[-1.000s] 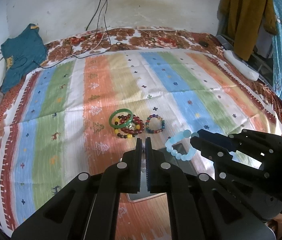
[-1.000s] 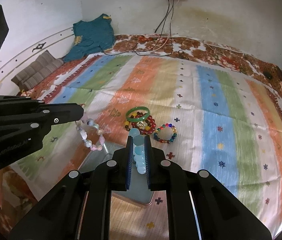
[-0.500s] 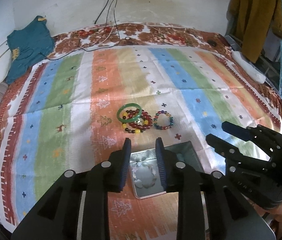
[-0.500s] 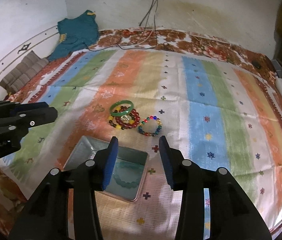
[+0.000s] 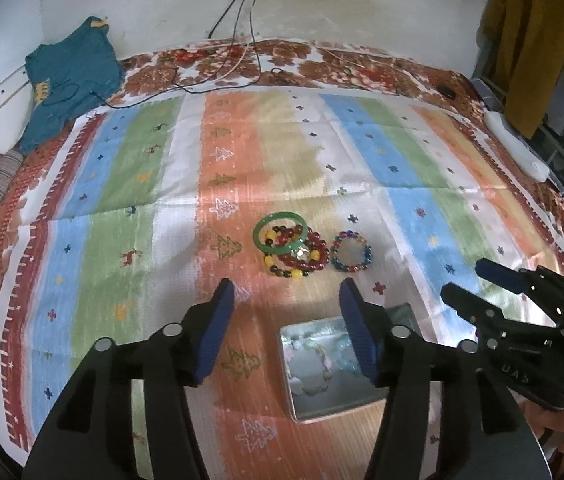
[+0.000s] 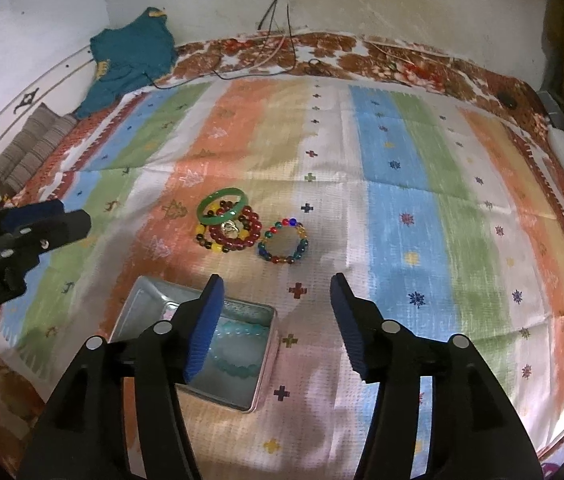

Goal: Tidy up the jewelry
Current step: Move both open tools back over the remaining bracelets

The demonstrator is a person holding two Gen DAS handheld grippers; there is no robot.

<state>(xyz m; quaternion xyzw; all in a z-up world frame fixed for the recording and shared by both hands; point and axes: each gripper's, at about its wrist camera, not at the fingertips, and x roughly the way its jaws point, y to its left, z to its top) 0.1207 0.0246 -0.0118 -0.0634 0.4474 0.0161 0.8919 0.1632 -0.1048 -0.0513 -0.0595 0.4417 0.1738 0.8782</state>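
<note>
Your left hand-held gripper (image 5: pixel 286 300) and right hand-held gripper (image 6: pixel 275 296) both hover with jaws spread wide and nothing between them, above the near part of the bed (image 6: pixel 402 152). The metal tin (image 6: pixel 263 364) sits near the bed's near edge with a pale blue bead bracelet (image 6: pixel 239 364) and a pale pink one (image 5: pixel 314 364) inside. Just beyond it, toward the bed's middle, lie the green bangle (image 6: pixel 222 211) overlapping the red bead bracelets (image 6: pixel 237 236), and beside them the multicoloured bead bracelet (image 6: pixel 283 241).
</note>
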